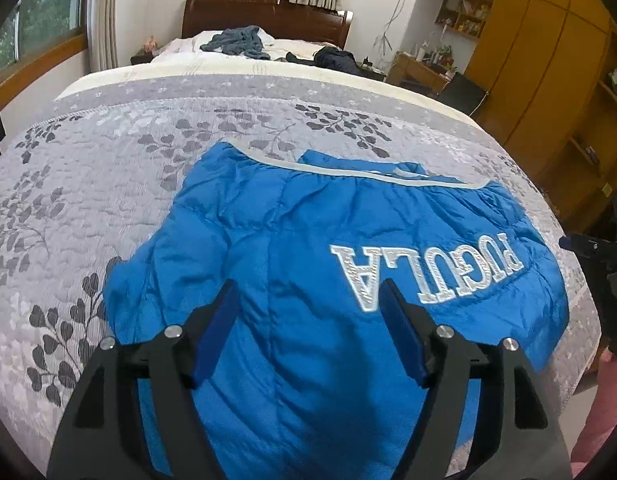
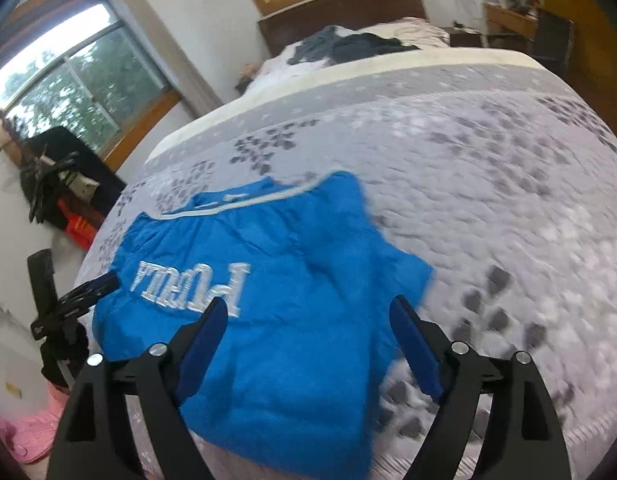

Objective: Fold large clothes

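Note:
A bright blue puffer jacket (image 1: 308,240) with white block lettering lies flat on the grey leaf-print bedspread (image 1: 88,184), its grey-trimmed hem on the far side. My left gripper (image 1: 310,292) hovers open over the jacket's near part, nothing between its blue pads. In the right wrist view the same jacket (image 2: 276,280) lies near the bed's front left, and my right gripper (image 2: 308,308) is open above its near right part, empty. The other gripper's black tip shows at the jacket's edge in each view, the right gripper (image 1: 584,246) and the left gripper (image 2: 88,292).
Dark clothes (image 1: 236,42) lie heaped by the pillows at the wooden headboard (image 1: 268,16). Wooden wardrobes (image 1: 548,60) and a desk stand to the right of the bed, a window (image 2: 68,84) to the left. A pink-clad leg (image 2: 32,428) shows at the bed's near side.

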{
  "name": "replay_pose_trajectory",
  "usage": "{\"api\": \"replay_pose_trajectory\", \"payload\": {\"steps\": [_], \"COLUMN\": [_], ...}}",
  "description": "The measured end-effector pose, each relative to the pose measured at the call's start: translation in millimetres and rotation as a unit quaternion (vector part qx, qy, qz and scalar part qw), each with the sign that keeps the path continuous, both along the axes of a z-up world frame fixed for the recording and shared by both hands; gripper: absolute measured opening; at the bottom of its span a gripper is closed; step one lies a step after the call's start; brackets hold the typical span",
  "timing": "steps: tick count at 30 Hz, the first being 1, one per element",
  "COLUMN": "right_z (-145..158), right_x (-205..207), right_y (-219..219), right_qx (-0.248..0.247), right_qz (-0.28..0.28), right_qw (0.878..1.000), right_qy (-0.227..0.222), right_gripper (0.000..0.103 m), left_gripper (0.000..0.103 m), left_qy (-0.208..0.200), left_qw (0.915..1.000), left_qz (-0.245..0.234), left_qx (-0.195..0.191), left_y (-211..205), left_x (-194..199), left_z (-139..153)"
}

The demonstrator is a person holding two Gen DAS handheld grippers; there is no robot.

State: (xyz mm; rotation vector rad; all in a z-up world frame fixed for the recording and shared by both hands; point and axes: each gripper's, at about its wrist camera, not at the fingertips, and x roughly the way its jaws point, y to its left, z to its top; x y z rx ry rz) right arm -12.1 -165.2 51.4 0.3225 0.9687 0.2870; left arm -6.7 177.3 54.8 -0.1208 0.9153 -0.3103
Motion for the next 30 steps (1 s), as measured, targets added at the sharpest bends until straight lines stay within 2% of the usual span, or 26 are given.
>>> {"api": "replay_pose_trajectory", "payload": {"steps": [5, 12, 30], "right_z": [-15, -31, -69], "right_x": [-16, -32, -29], "right_y": [-26, -42, -36], "right_qx": [0.014, 0.050, 0.126], "right_qz": [-0.022, -0.032, 0.000], "right_qw": [0.999, 0.998, 0.990], "right_qy": [0.022, 0.029, 0.056], "right_gripper": [0.084, 0.087, 0.091], "left_gripper": [0.076, 0.077, 0.080], "left_qy": [-0.019, -0.027, -0.009], "left_qw": [0.9997, 0.9995, 0.9992], "left_qz": [0.003, 0.006, 0.025], "left_qx": [0.013, 0.016, 0.030], "left_y": [-6, -9, -5], "left_x": [-18, -34, -41], "left_z": [10, 16, -1]}}
